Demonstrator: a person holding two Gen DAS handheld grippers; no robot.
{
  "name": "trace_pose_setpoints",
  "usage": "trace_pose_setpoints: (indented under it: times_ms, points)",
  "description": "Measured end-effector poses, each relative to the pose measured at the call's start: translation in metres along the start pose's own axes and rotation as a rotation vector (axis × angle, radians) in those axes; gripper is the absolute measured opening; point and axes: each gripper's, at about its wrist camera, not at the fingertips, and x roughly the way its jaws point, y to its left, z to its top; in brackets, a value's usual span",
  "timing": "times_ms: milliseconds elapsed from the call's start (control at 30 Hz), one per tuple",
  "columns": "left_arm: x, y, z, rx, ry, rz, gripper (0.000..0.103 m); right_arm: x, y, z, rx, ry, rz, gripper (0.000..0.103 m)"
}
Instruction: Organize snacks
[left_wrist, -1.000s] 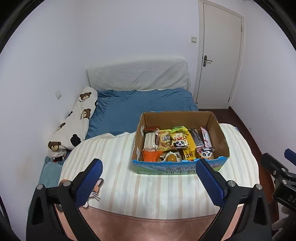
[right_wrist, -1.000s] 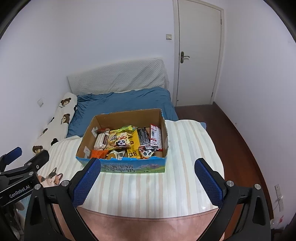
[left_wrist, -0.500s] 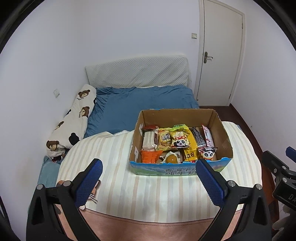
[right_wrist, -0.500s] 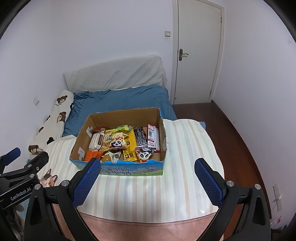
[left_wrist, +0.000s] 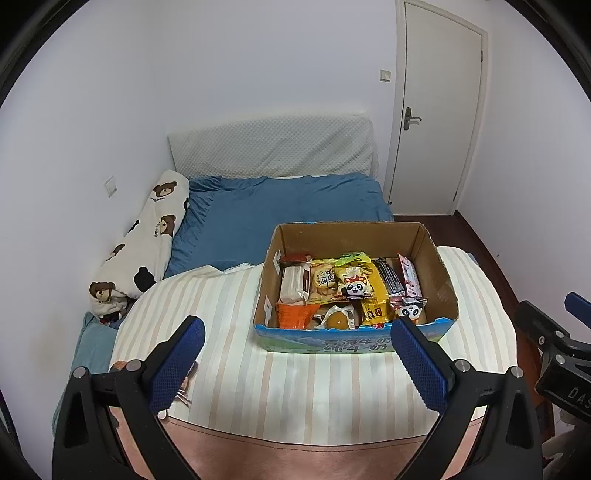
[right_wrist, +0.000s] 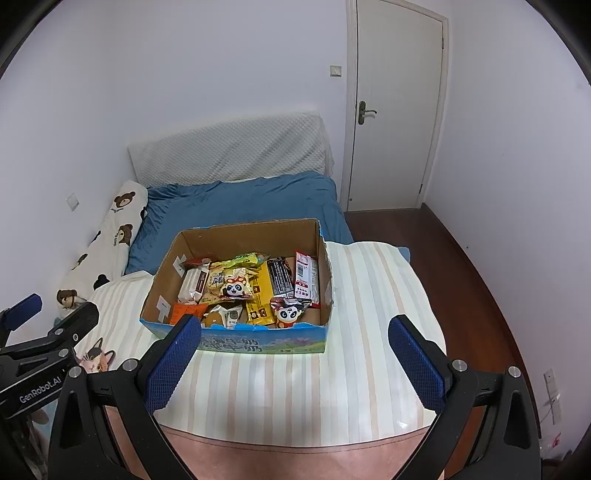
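Note:
An open cardboard box (left_wrist: 437, 266) with a blue printed front sits on a striped cloth on the bed; it also shows in the right wrist view (right_wrist: 325, 273). Several snack packets fill it: a panda packet (left_wrist: 354, 286), an orange packet (left_wrist: 297, 314), a white packet (left_wrist: 293, 284), a red-and-white bar (right_wrist: 306, 277). My left gripper (left_wrist: 295, 360) is open and empty, hovering short of the box, slightly left of it. My right gripper (right_wrist: 295, 362) is open and empty, hovering short of the box front.
The striped cloth (left_wrist: 221, 314) covers a pink blanket (left_wrist: 295, 454) at the near edge. A bear-print pillow (left_wrist: 144, 243) lies at the left wall. Blue bedding (left_wrist: 277, 206) lies behind the box. A shut door (right_wrist: 395, 110) and wooden floor (right_wrist: 461, 258) are at the right.
Both grippers have drifted slightly forward and up; the box sits a little lower and nearer in both views. Both stay open and empty.

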Motion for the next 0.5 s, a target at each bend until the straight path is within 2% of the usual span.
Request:
trace_pose_setpoints:
  times_ms: [500]
  points:
    - [-0.0036, 0.0005, -0.0003, -0.004, -0.003, -0.005, 0.103, -0.0018, -0.0001, 0.0008, -0.005, -0.001, 0.005, 0.103]
